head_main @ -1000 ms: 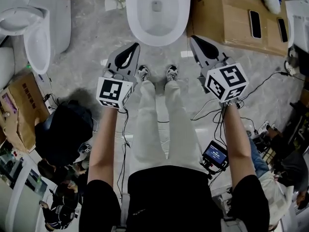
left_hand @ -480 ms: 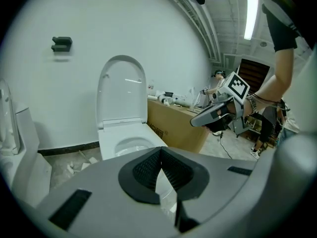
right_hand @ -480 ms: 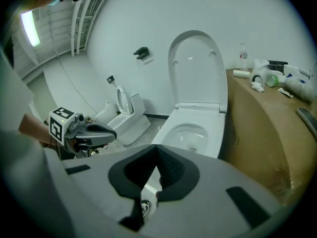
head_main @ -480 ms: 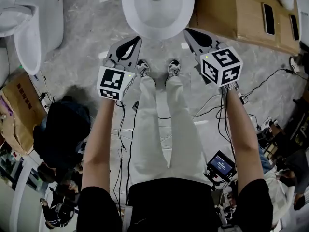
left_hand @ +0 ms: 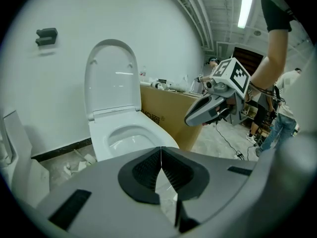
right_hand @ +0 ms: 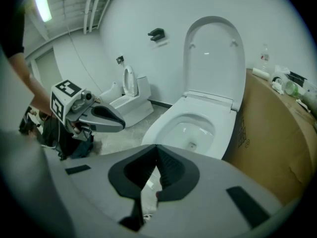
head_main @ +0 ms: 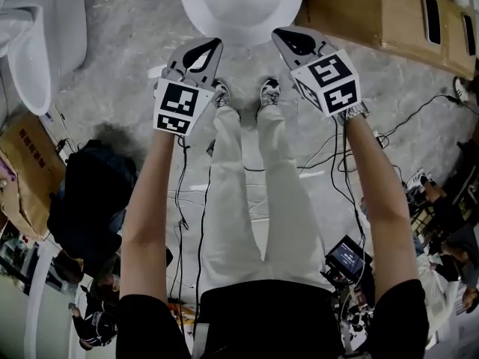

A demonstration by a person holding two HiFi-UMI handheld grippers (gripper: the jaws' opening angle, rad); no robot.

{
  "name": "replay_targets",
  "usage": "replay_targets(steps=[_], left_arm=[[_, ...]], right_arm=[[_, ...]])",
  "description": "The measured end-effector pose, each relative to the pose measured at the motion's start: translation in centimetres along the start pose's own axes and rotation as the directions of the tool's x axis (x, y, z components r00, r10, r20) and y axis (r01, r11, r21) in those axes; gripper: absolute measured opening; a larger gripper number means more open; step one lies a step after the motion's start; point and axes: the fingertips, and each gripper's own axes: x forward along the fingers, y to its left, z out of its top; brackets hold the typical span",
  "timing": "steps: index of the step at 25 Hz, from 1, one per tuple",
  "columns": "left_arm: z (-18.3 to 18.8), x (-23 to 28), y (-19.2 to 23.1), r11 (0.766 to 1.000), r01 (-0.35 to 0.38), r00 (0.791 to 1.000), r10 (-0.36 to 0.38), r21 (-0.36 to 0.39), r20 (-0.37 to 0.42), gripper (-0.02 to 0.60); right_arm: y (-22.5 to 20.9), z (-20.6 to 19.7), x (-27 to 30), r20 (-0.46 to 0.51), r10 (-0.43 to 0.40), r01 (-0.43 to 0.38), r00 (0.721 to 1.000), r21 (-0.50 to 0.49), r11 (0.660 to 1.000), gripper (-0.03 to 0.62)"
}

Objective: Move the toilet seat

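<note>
Toilet seat (right_hand: 208,105) untouched; left gripper (left_hand: 161,150), right gripper (right_hand: 156,147) closed (empty).

- White oval plastic toilet seat ring (right_hand: 159,124): lowered, lying flat and level on the rim of the white bowl (right_hand: 190,129).
- Matching white oval lid (right_hand: 214,58): raised, standing upright behind the ring at the hinge end, close to the wall (right_hand: 148,9).
- Position: ahead of and between the left gripper (head_main: 213,45) and the right gripper (head_main: 281,34). The rounded front edge is nearest both tips, and the ring is apart from both.
- Head view: only the front part of the ring shows, at the top edge.
</note>
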Motion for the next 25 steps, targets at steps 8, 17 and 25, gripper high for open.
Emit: replay_targets(steps=[8, 17, 25], left_arm=[[-3.7, 3.1, 0.9, 0.991, 0.057, 0.988, -0.038, 0.123, -0.151, 0.008], [-8.0, 5.9, -0.4, 0.938, 0.218, 0.924, -0.108, 0.271, -0.368, 0.011], [-9.9, 7.2, -1.0, 0.899, 0.286, 0.894, -0.126, 0.331, -0.431, 0.071]], right_arm=[[0.6, -3.1, 3.0, -0.147, 0.006, -0.036, 0.989, -0.206, 0.978, 0.014], [0.9, -5.8, 5.3, -0.249, -0.015, -0.091, 0.969, -0.411, 0.907, 0.015], [1.3, -8.6, 7.3, -0.321, -0.004, -0.159, 0.947, -0.479, 0.863, 0.137]])
